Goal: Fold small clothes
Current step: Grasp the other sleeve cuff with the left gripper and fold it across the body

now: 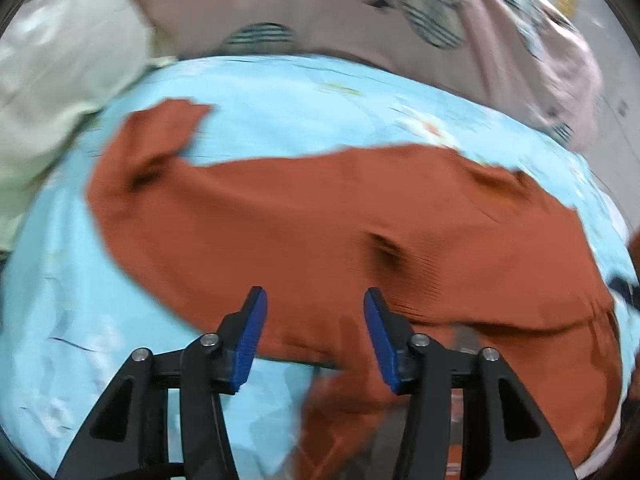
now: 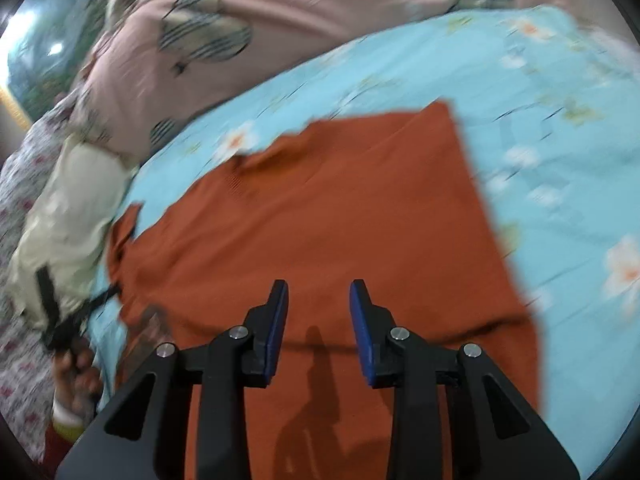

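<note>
A rust-orange garment (image 1: 328, 216) lies spread on a light blue flowered bedsheet (image 1: 280, 92). In the left wrist view my left gripper (image 1: 315, 300) hovers over the garment's near edge, its blue pads apart with nothing between them. In the right wrist view the same orange garment (image 2: 340, 208) fills the middle, one straight edge running down its right side. My right gripper (image 2: 319, 292) stands open just above the cloth, holding nothing. Both views are blurred.
A pink blanket (image 1: 340, 12) with striped round patches is bunched along the far side. A pale cream cloth (image 1: 60, 80) lies at the left. In the right wrist view a hand (image 2: 76, 364) holding the other gripper shows at the lower left, over a flowered fabric (image 2: 24, 184).
</note>
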`<state>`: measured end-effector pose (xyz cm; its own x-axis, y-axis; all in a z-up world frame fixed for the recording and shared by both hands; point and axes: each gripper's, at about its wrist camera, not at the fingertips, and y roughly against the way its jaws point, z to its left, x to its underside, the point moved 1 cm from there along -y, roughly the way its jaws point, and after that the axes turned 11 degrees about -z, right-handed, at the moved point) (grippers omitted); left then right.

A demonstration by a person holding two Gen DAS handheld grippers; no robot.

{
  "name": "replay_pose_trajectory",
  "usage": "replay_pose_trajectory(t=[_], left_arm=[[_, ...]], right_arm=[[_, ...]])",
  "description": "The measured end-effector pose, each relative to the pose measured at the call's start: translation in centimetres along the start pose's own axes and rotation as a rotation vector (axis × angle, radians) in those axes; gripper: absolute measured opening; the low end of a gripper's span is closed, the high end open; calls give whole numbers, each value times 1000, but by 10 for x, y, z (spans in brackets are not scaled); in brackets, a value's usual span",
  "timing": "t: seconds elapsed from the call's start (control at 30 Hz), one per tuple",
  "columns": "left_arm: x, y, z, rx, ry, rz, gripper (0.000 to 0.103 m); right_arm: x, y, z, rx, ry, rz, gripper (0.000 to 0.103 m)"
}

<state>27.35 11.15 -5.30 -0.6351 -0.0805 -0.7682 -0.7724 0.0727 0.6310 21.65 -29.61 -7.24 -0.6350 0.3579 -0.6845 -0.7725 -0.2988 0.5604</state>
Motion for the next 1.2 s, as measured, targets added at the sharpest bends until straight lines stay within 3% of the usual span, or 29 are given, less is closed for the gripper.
replay_pose_trajectory(t=[0.17,0.27,0.33,0.47,0.6,0.67,0.7,0.73,0.87,1.0,1.2], left_arm=[[-37,-12,75,-128,118,-5,53],[-65,-25,106,-188,121,-16,58],[-87,-41,125,-225,107,-15,69],[-123,-82,160,-237,93,31,82],[-141,-135,178,-236,53,145,84],[-142,-153,179,-203,40,170,68],[-142,-158,178,-182,31,176,33],[-142,-161,175,-167,27,178,6],[-140,-133,160,-166,31,56,5],[-132,-77,129,-102,87,-85,5],[-107,-6,30,60,79,-246,5]], right_arm=[[19,-18,29,-50,33,62,33],[25,-25,39,-69,43,86,33],[28,-31,44,-70,53,101,33],[32,-42,49,-71,54,126,34],[35,-50,48,-56,52,144,34],[35,-52,48,-51,53,149,34],[35,-52,49,-54,53,148,34],[35,-52,50,-56,54,146,34],[32,-47,56,-75,61,128,34],[35,-40,62,-106,59,109,34],[39,-24,57,-107,32,80,34]])
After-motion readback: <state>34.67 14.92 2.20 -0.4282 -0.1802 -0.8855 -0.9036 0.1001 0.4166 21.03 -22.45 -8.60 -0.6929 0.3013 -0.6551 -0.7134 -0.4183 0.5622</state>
